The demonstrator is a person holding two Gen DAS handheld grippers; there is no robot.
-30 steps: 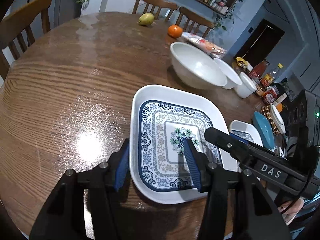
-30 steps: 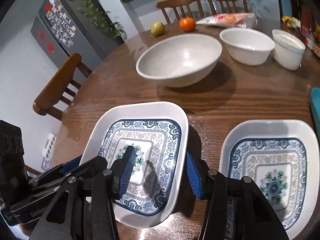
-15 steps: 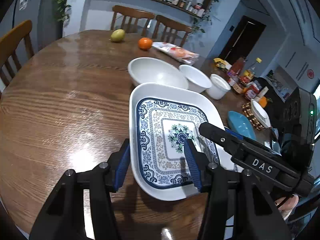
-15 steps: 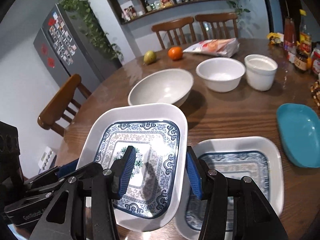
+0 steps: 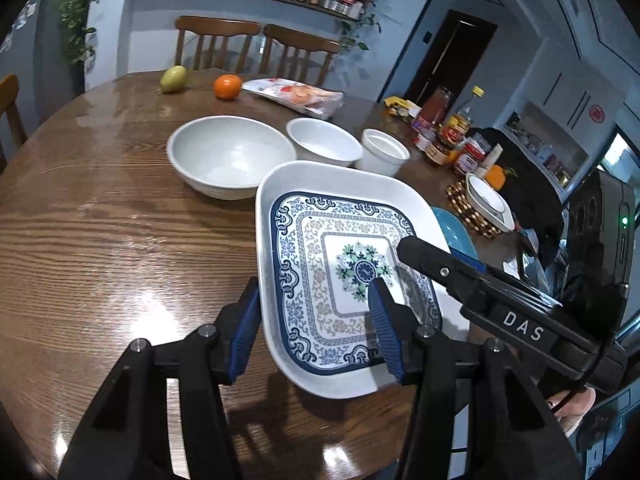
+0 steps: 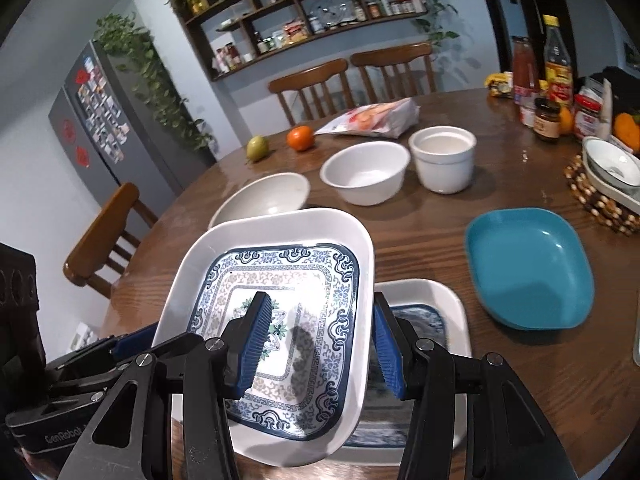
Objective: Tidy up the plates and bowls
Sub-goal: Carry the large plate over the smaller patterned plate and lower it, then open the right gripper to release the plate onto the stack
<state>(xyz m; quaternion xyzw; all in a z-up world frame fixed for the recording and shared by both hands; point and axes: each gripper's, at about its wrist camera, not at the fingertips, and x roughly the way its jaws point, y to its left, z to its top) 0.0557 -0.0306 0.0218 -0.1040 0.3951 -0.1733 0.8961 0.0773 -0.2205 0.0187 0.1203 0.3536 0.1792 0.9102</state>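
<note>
A square white plate with a blue pattern [image 5: 312, 232] [image 6: 288, 264] hangs tilted above the wooden table [image 5: 100, 220], held from both sides. My left gripper [image 5: 314, 330] is shut on its left rim, one pad outside and one inside. My right gripper [image 6: 320, 346] is shut on its right rim. Partly hidden below it, a second patterned plate [image 6: 440, 292] lies on the table. A teal plate [image 6: 528, 268] sits to the right. Behind stand a large white bowl [image 5: 232, 156], a medium white bowl [image 5: 324, 140] and a small deep white bowl [image 5: 384, 152].
At the far side lie a pear [image 5: 173, 78], an orange [image 5: 227, 86] and a snack packet [image 5: 296, 98]. Bottles and jars [image 6: 548, 80] crowd the right edge beside a bowl on a beaded trivet [image 6: 608, 184]. Wooden chairs [image 6: 104, 236] ring the table.
Both grippers have lifted the patterned plate off the table and carried it to the right, over the second patterned plate. The bowls have not moved.
</note>
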